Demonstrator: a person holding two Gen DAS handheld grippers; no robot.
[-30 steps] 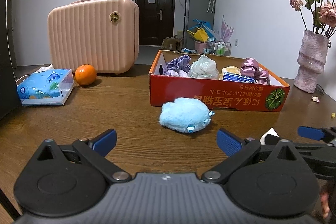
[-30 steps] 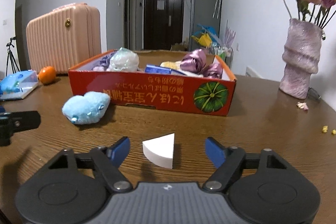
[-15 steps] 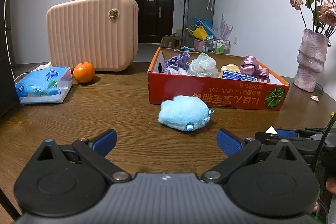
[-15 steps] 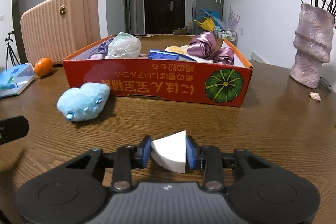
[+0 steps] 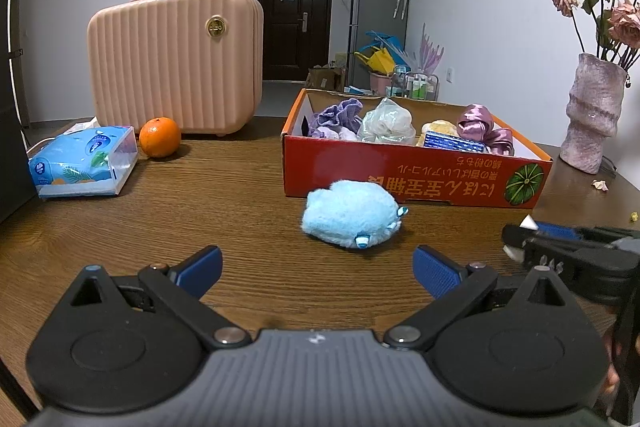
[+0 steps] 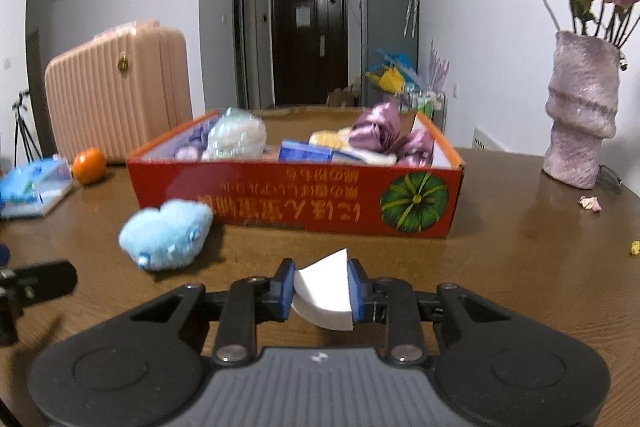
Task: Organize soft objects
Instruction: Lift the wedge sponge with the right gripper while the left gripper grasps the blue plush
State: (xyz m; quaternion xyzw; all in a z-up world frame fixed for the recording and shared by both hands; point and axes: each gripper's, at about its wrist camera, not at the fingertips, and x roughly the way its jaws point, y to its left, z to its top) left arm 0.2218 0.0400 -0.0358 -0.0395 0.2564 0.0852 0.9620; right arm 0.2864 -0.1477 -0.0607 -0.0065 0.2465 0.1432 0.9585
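Note:
My right gripper (image 6: 322, 291) is shut on a white wedge sponge (image 6: 326, 293) and holds it just above the wooden table, in front of the red cardboard box (image 6: 296, 199). The box holds several soft items. A light blue plush toy (image 5: 352, 213) lies on the table in front of the box; it also shows in the right wrist view (image 6: 166, 233). My left gripper (image 5: 318, 269) is open and empty, a short way before the plush. The right gripper with the sponge shows at the right edge of the left wrist view (image 5: 524, 239).
A pink ribbed suitcase (image 5: 172, 59), an orange (image 5: 160, 137) and a blue tissue pack (image 5: 82, 161) stand at the left back. A pink vase (image 6: 580, 111) with dried roses stands at the right. Petal scraps (image 6: 590, 203) lie near it.
My right gripper closed on the white sponge and lifted it off the table toward the box. My left gripper stayed open and hardly moved.

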